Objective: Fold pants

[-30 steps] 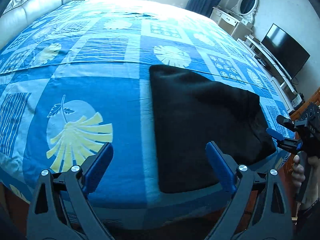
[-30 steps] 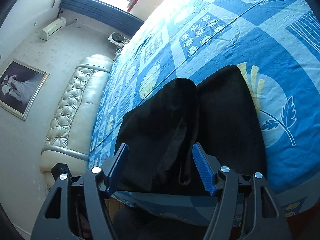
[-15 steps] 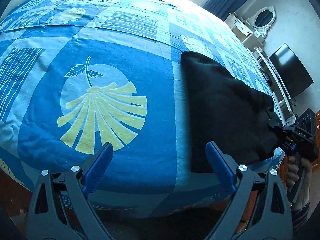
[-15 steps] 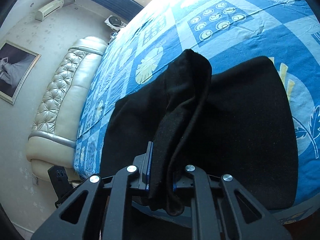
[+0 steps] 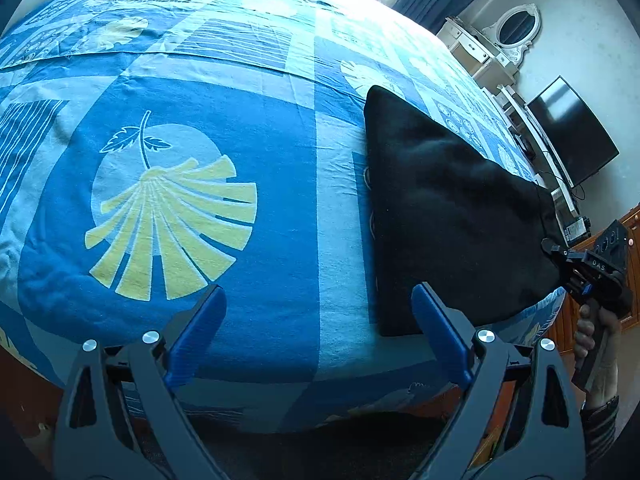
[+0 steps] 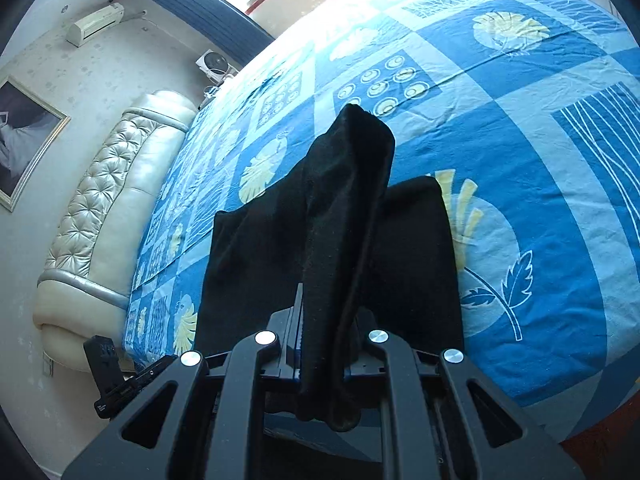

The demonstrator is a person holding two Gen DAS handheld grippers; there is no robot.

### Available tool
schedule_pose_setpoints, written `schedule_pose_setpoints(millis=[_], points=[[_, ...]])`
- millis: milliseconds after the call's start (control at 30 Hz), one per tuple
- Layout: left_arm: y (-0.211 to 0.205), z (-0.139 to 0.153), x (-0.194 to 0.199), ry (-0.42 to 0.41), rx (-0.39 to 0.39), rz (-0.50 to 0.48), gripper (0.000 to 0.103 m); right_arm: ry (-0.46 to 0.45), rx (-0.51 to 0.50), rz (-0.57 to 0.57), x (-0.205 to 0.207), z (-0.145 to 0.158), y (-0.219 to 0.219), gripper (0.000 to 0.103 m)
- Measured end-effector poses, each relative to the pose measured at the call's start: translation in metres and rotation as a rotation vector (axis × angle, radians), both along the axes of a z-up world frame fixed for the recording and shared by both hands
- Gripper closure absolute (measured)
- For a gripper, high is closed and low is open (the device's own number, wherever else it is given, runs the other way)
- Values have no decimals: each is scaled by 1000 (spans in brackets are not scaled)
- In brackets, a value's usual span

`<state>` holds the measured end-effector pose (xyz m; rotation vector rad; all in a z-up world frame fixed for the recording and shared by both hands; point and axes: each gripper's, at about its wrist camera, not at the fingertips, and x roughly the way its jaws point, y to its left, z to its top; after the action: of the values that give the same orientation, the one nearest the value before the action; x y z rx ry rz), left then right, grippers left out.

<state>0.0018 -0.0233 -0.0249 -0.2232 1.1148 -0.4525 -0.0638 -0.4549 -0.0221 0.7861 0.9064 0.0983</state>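
While the right gripper [image 6: 324, 360] stays pinched on a bunched corner of the black fleece pants [image 5: 448, 208], its jaws having just been closing on the cloth, lift only enough for that edge to clear, then carry it across the flat half. Left gripper [image 5: 316, 336] hangs wide and empty just beside the pants' near edge, free to pin it. Pants lie at the near corner of the blue leaf-print bed [image 5: 224, 92], so fold inward, where open quilt gives room.
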Motion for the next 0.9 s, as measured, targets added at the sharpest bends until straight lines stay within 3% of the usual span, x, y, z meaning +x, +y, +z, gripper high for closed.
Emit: schedule_pose_setpoints(millis=[267,433,667,767,833,867,900], points=[[-7,-3,2,13,0,-6,9,6,124,-37,-2,-39,-17,90],[-10,-7,2,23,1,-7,9,-15,210,-47,-5,-49,-23,90],[-9,-13,6,53,-14,-7,9,-30,254,-47,-14,-50,-29,87],[-7,-16,9,70,-37,-13,9,-33,242,-64,-24,-41,-37,75],[-5,-17,13,80,-73,-27,9,-73,241,-101,-37,-30,-44,52],[-4,-18,15,88,-96,-36,9,-95,240,-127,-45,-25,-48,31],[-3,-20,18,101,-118,-43,9,-113,241,-138,-50,-22,-50,27]])
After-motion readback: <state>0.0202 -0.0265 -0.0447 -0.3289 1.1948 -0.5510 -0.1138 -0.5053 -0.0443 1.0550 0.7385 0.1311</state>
